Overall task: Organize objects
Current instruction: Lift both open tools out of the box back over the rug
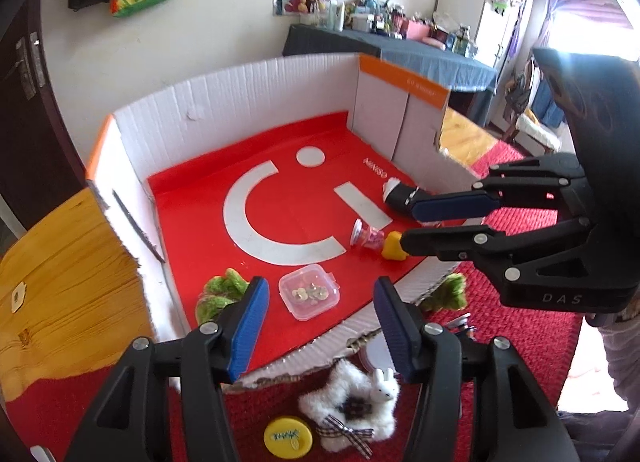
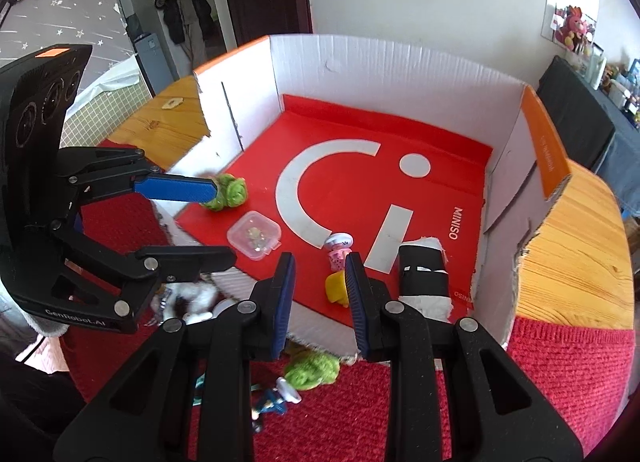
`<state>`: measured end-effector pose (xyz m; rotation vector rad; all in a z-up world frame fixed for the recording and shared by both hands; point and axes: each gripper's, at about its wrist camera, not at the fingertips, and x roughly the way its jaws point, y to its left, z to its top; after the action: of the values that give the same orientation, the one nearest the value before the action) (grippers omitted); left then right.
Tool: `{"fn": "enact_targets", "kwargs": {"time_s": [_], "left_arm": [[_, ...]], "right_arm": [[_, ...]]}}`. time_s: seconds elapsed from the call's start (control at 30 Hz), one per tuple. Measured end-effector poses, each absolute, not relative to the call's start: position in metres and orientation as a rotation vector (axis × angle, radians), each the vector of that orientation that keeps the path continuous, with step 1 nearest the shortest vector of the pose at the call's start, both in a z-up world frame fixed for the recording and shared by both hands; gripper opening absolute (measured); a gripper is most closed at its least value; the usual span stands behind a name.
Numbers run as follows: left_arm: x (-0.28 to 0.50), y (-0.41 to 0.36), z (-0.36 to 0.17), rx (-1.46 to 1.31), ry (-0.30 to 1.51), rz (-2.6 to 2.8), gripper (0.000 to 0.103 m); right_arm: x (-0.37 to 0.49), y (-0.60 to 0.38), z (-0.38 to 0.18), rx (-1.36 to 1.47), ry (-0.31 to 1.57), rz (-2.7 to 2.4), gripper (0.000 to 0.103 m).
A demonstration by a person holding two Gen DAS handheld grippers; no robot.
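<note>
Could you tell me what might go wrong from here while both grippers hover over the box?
The right gripper, open, sits just above the small pink toy and yellow piece; closing could catch both, or knock the toy rolling. The left gripper, also open, hangs near the clear lidded container; a nudge might push it off the box's torn front edge.

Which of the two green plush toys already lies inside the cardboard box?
The green plush toy on the box's red floor, beside the left gripper and the clear plastic case. The other green plush lies outside, on the red cloth below the box's torn front edge.
</note>
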<state>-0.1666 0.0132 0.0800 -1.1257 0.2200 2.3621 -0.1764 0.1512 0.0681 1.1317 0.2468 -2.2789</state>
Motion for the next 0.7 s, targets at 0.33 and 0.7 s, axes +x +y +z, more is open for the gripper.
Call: {"fn": "enact_targets", "kwargs": {"time_s": [0.33, 0.7], "left_arm": [[-0.131, -0.001, 0.103, -1.043, 0.148, 2.449, 0.061], [-0.09, -0.013, 0.111, -0.966, 0.06, 2.546, 0.07]], "right_arm": [[-0.145, 0.159, 0.097, 1.05, 0.239, -2.336, 0.025], [-0.103, 0.171, 0.107, 0.941, 0.204, -2.399, 0.062]]}}
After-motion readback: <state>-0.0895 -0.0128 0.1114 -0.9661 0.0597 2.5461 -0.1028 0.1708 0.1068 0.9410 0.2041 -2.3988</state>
